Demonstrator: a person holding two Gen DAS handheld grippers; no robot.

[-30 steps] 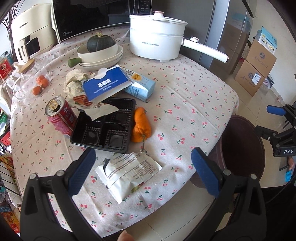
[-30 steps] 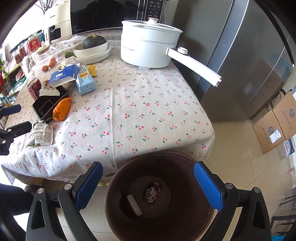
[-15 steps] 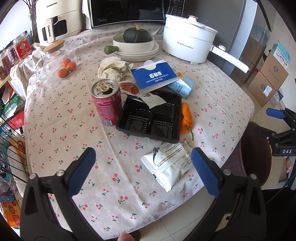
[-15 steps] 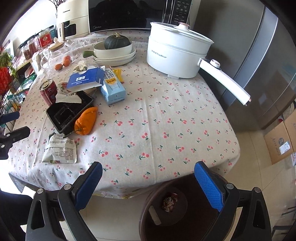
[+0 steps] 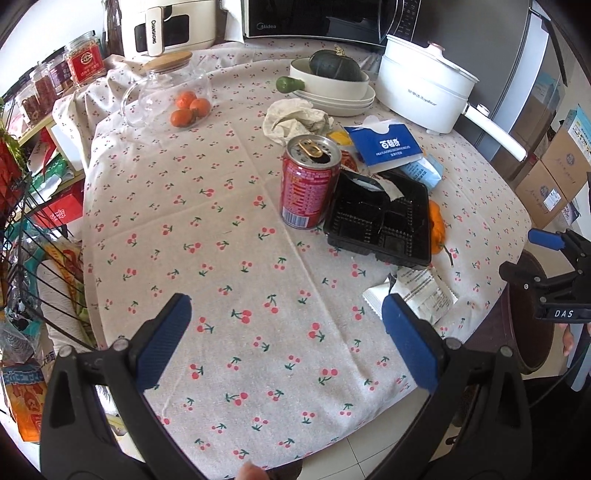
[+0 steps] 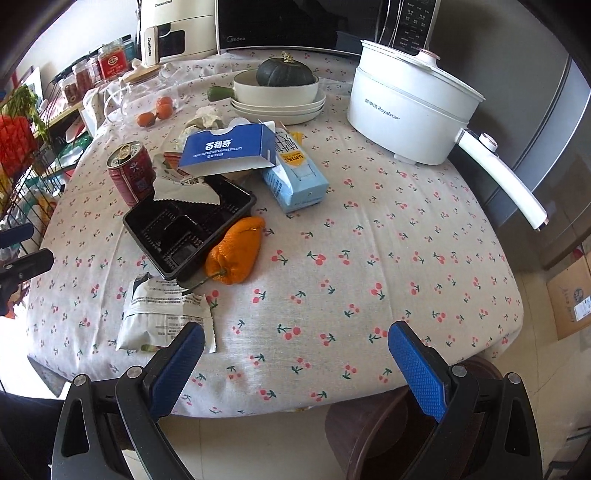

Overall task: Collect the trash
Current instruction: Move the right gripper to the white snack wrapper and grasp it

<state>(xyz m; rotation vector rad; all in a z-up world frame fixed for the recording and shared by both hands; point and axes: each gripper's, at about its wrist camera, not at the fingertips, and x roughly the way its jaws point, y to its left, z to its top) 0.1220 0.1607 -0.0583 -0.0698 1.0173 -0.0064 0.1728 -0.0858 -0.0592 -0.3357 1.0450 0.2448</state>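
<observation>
Trash lies on the cherry-print tablecloth: a red can [image 5: 309, 181] [image 6: 132, 173], a black plastic tray [image 5: 380, 221] [image 6: 188, 223], a white wrapper [image 5: 413, 295] [image 6: 166, 314], a blue biscuit box [image 5: 388, 146] [image 6: 229, 149], a light-blue carton [image 6: 295, 177], crumpled paper [image 5: 295, 118] and an orange pepper [image 6: 236, 251]. My left gripper [image 5: 284, 343] is open and empty over the table's near left part. My right gripper [image 6: 295, 365] is open and empty at the table's front edge. The brown trash bin [image 5: 528, 314] [image 6: 399, 435] stands on the floor by the table.
A white electric pot [image 6: 410, 114] with a long handle, a bowl with a dark squash [image 6: 277, 85], a glass jar and tangerines [image 5: 188, 107] stand at the back. A microwave [image 6: 314, 26] and jars line the far side. Cardboard boxes [image 5: 554, 173] sit on the floor.
Both grippers have swung left, away from the bin and toward the table. The can and tray now sit nearer the middle of the left view; the bin has slid to the frame edges.
</observation>
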